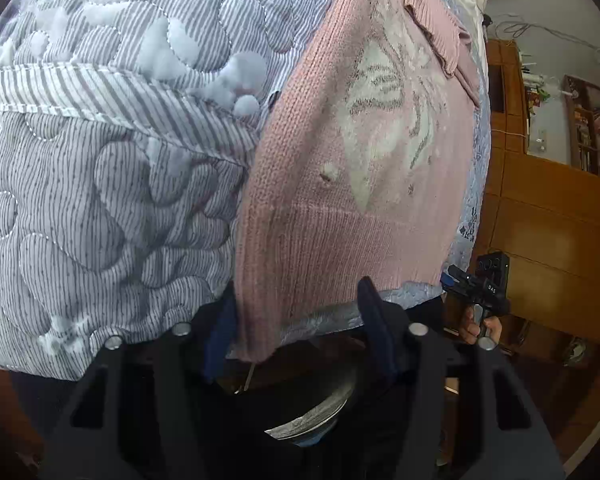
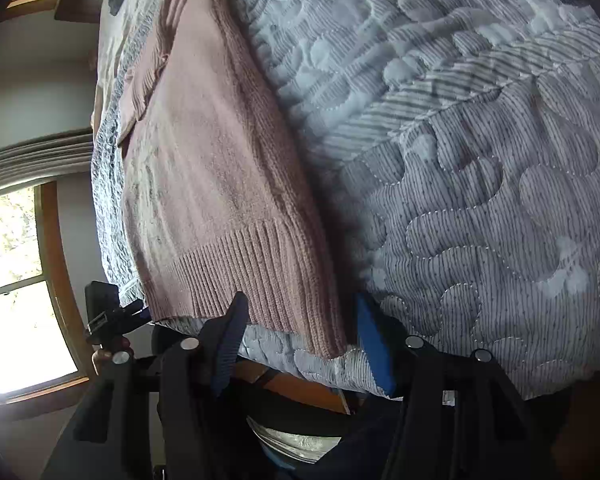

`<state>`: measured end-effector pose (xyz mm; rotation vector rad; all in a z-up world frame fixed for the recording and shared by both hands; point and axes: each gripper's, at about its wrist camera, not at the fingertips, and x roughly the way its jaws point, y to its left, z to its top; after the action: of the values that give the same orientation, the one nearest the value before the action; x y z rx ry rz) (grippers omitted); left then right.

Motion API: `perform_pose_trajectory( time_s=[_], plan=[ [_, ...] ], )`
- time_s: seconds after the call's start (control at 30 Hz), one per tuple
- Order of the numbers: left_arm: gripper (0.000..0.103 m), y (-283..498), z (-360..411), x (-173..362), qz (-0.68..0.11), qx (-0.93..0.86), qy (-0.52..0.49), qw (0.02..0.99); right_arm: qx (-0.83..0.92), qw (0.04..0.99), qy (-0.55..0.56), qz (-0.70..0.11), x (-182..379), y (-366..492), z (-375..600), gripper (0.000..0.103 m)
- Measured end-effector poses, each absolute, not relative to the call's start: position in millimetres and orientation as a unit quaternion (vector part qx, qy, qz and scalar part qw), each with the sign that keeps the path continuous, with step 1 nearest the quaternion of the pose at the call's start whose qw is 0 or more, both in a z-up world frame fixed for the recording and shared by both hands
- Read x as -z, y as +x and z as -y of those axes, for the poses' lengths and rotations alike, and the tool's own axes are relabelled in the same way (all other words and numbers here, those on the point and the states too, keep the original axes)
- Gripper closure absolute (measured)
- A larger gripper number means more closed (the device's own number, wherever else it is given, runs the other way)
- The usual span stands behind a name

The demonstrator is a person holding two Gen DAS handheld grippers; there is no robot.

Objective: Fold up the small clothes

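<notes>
A pink knit sweater (image 1: 340,128) with a white and grey pattern lies flat on a quilted striped bedspread (image 1: 100,200). In the left wrist view, my left gripper (image 1: 300,320) is open at the bed's near edge, and one corner of the ribbed hem (image 1: 300,248) sits between its blue fingers (image 1: 374,316). The right wrist view shows the sweater (image 2: 204,168) from the other side. My right gripper (image 2: 300,336) is open around the hem's opposite corner (image 2: 300,300). Each gripper shows small in the other's view, held by a hand (image 1: 476,324).
A pale lacy cloth (image 1: 474,200) lies under the sweater along the bed edge. Wooden cabinets (image 1: 548,220) and shelves stand beyond the bed. A wood-framed window (image 2: 16,288) and a curtain (image 2: 32,156) are on the other side.
</notes>
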<state>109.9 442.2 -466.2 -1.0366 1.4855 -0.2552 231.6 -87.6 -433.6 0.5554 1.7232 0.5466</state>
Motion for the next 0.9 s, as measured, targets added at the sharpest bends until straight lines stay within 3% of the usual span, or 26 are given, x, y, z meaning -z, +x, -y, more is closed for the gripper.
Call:
perform_pose_trajectory(
  time_s=[0.07, 0.13, 0.2, 0.27, 0.3, 0.9],
  plan=[
    [0.086, 104.9, -439.7, 472.8, -0.648, 0.112, -0.452, 0.603, -0.236, 0.584, 0.234, -0.741, 435.4, 229.3, 85.5, 0.051],
    [0.094, 100.2, -439.8, 478.5, -0.647, 0.102, -0.457, 0.601, -0.238, 0.584, 0.234, -0.74, 438.1, 225.6, 84.0, 0.052],
    [0.094, 95.7, -442.6, 479.4, -0.636, 0.094, -0.472, 0.603, -0.239, 0.584, 0.235, -0.74, 439.0, 224.9, 80.6, 0.06],
    [0.095, 94.7, -444.3, 473.6, -0.62, 0.091, -0.485, 0.61, -0.241, 0.585, 0.243, -0.735, 437.6, 222.9, 79.2, 0.087],
    [0.095, 92.0, -446.1, 468.8, -0.612, 0.089, -0.489, 0.615, -0.242, 0.59, 0.244, -0.73, 434.4, 221.8, 80.7, 0.092],
    [0.096, 93.1, -455.1, 338.1, -0.437, 0.134, -0.57, 0.683, -0.324, 0.64, 0.352, -0.601, 318.1, 237.1, 96.7, 0.094]
  ],
)
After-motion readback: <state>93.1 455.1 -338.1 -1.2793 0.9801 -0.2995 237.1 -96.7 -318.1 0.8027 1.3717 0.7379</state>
